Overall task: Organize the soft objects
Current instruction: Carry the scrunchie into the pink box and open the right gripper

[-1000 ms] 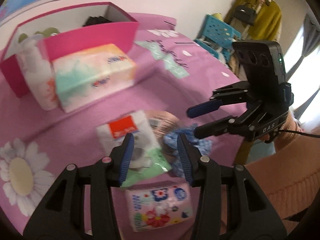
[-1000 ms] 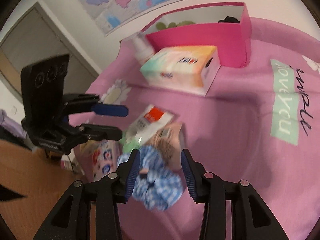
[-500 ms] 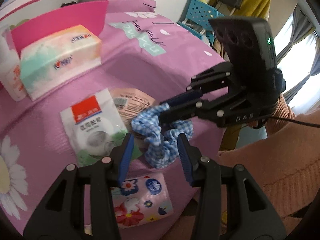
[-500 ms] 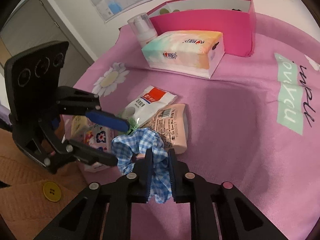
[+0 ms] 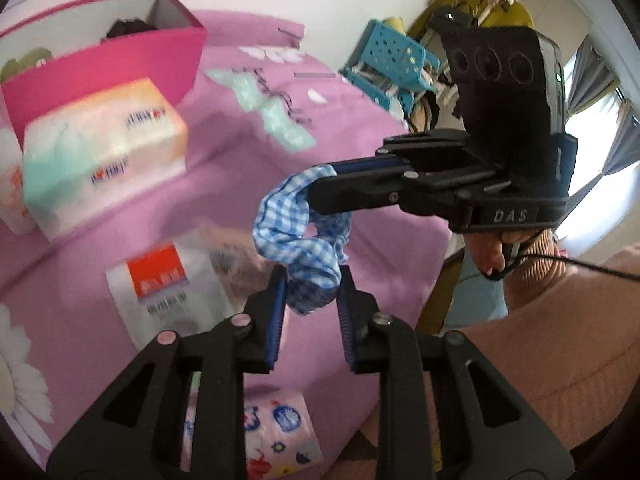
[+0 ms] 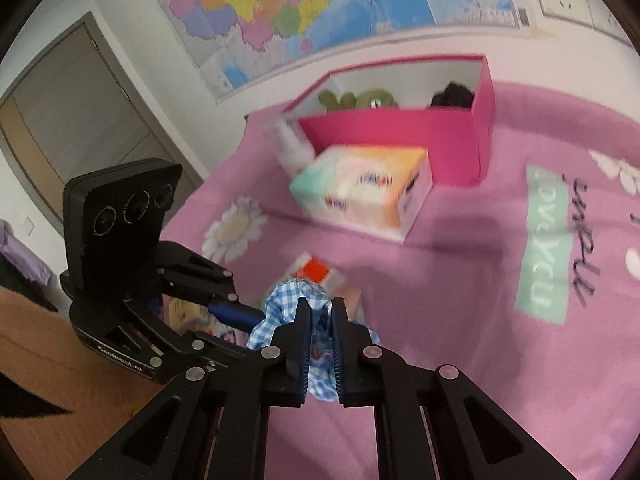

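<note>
I have the scrunchie point(image 5: 298, 236) lifted off the pink bedspread point(image 5: 224, 184), mid-frame in the left view, so this looks like the carry step. My right gripper point(image 6: 320, 308) is clamped tight on its upper fold. My left gripper point(image 5: 312, 280) stands partly open, its fingers either side of the hanging lower loop; whether they pinch it I cannot tell. The blue-and-white checked cloth droops, gathered and limp. Next, I judge, it goes to the pink box point(image 6: 400, 136) at upper centre of the right view.

Wall map point(image 6: 320, 4), grey door point(image 6: 80, 120)
</note>
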### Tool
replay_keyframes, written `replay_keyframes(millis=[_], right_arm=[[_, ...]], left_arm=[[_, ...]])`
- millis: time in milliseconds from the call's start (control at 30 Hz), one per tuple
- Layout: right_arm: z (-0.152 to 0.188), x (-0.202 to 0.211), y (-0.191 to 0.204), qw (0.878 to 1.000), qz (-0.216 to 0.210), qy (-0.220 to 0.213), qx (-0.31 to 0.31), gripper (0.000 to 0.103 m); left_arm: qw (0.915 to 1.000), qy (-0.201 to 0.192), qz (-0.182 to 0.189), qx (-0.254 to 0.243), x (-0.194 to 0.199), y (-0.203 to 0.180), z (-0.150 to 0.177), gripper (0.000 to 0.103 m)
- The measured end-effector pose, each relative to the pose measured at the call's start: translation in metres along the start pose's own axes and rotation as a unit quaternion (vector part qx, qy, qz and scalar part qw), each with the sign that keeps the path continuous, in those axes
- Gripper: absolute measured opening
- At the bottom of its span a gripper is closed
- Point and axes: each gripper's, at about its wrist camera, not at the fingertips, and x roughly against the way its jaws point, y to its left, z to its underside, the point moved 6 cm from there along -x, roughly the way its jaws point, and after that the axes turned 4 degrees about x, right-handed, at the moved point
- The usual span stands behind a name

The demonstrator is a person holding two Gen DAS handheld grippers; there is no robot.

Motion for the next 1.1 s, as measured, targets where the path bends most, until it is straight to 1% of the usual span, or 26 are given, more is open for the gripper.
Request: replay_keyframes(millis=[67, 233, 367, 500, 700, 833, 1100], right_arm=[[-0.008, 0.005, -0.001, 1.0, 0.004, -0.01, 0.006, 0.009], [-0.044, 0.014, -0.007, 0.998, 0.023, -0.044, 0.031, 0.009], [-0.08, 0.024, -0.014, 0.995, 0.034, -0.083, 0.045, 0.009], [-0.11, 0.023, -0.025, 0.992, 0.051, -0.102, 0.05, 0.009], [-0.151, 0.01, -0.046, 0.99, 0.058, -0.116, 0.049, 0.009], [-0.171, -0.001, -0.056, 0.989, 0.065, -0.12, 0.049, 0.009], [-0.187, -0.025, -0.079, 0.989, 0.09, -0.111, 0.04, 0.009]], left_arm=[[0.9999, -0.014, -0.009, 0.001, 0.004, 0.002, -0.012, 0.026], [0.9982, -0.051, -0.032, 0.003, 0.019, 0.011, -0.046, 0.026], [0.9952, -0.081, -0.054, 0.012, 0.031, 0.024, -0.079, 0.026], [0.9917, -0.102, -0.076, 0.018, 0.042, 0.037, -0.109, 0.026], [0.9871, -0.115, -0.104, 0.039, 0.043, 0.062, -0.145, 0.026], [0.985, -0.117, -0.116, 0.053, 0.039, 0.077, -0.165, 0.026], [0.9823, -0.103, -0.135, 0.079, 0.024, 0.099, -0.186, 0.026]])
